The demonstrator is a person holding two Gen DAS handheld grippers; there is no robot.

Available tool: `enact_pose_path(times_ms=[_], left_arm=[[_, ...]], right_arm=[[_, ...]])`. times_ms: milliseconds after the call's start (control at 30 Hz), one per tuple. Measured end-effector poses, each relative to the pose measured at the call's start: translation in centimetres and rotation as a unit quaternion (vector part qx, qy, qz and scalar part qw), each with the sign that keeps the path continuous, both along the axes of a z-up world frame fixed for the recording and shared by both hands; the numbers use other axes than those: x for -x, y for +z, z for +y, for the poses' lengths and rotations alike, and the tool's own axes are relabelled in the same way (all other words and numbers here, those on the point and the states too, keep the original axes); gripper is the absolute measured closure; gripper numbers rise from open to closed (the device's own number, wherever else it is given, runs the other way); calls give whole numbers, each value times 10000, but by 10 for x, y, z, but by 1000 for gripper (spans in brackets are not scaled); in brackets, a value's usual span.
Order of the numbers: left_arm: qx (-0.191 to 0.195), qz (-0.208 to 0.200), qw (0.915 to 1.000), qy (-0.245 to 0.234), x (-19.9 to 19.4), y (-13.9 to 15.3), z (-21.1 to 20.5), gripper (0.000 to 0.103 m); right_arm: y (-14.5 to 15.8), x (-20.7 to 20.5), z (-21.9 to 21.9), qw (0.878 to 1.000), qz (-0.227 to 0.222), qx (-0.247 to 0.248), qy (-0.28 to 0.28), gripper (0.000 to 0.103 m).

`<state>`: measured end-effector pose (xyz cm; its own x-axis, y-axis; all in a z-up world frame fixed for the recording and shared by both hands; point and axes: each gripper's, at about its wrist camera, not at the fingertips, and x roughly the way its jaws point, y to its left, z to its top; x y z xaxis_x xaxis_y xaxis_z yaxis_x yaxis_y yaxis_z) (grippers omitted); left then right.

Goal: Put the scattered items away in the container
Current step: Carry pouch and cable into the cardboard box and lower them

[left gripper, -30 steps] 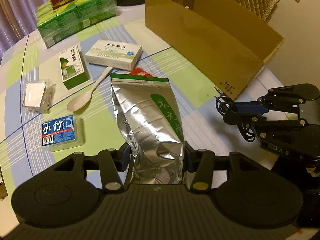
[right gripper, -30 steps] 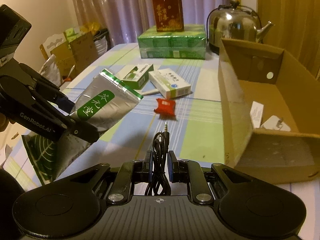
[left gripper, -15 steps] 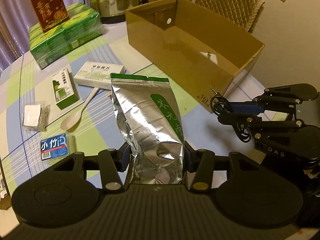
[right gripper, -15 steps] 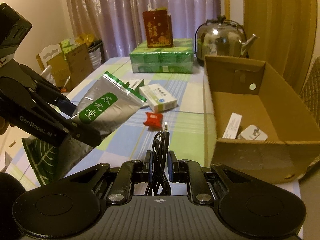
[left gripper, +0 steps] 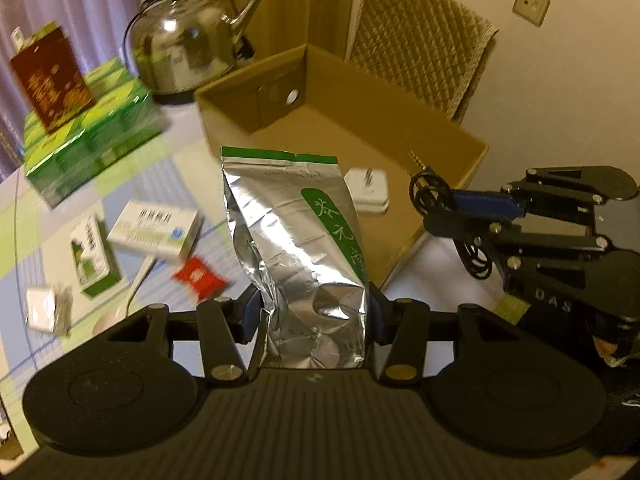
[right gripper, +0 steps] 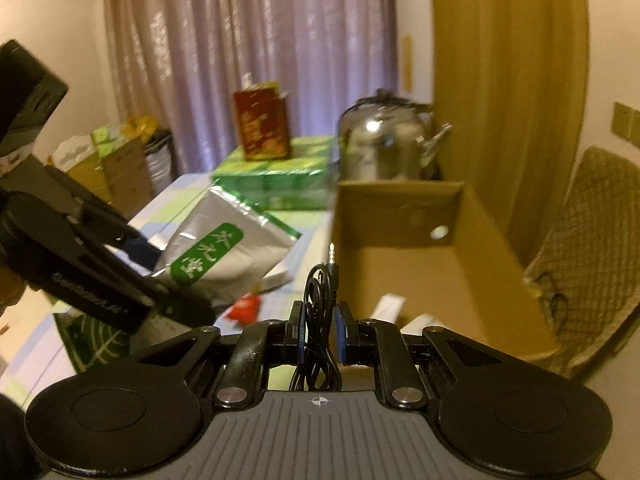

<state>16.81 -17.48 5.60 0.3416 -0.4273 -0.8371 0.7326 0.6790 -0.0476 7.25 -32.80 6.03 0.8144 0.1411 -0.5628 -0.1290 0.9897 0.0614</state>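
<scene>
While both loads are in the air just short of the cardboard box (left gripper: 400, 136), we should carry them over its near wall before letting go, high enough that neither catches the rim. Our left gripper (left gripper: 312, 312) has its jaws pressed against the lower sides of the silver tea pouch (left gripper: 296, 240), spread only as wide as the pouch itself. Our right gripper (right gripper: 320, 320) has its jaws nearly together, pinching a coiled black audio cable (right gripper: 318, 304).

We judge the pouch the bulkier item, so we would lower it onto bare box floor, away from the white adapter (left gripper: 367, 189) lying inside, and lay it flat rather than drop it on end. The cable can follow beside it.

From the left wrist view, the pouch's long axis runs straight out along the fingers, its green-edged sealed top leading toward the box. The cable's plug tip (right gripper: 331, 250) points forward as well, toward the box's interior.
</scene>
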Motion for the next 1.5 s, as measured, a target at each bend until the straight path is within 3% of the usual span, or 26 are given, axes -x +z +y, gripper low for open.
enact_pose_path(times_ms=[300,733,1000,1167,1500], left_arm=[[243,25,9996,-102,-32,10,-62,57],[580,426,9954,633,-100,-19,-123,57],[438,546,9946,763,-120,-52,-143,57],[162,415,9962,752,-123,-71,-148,57],[78,405,9967,701,-125,-82,-148,56]], right_arm=[[7,-38,-66,9993,17,134,-340,92],[-20,-121,-123,9981,554,-55,-272,91],[-50,-146,-134,9957,882,26,-282,91],[-64,-155,-134,9941,1059,27,-235,91],[-78,-161,-131,9921,1236,137,-188,91]])
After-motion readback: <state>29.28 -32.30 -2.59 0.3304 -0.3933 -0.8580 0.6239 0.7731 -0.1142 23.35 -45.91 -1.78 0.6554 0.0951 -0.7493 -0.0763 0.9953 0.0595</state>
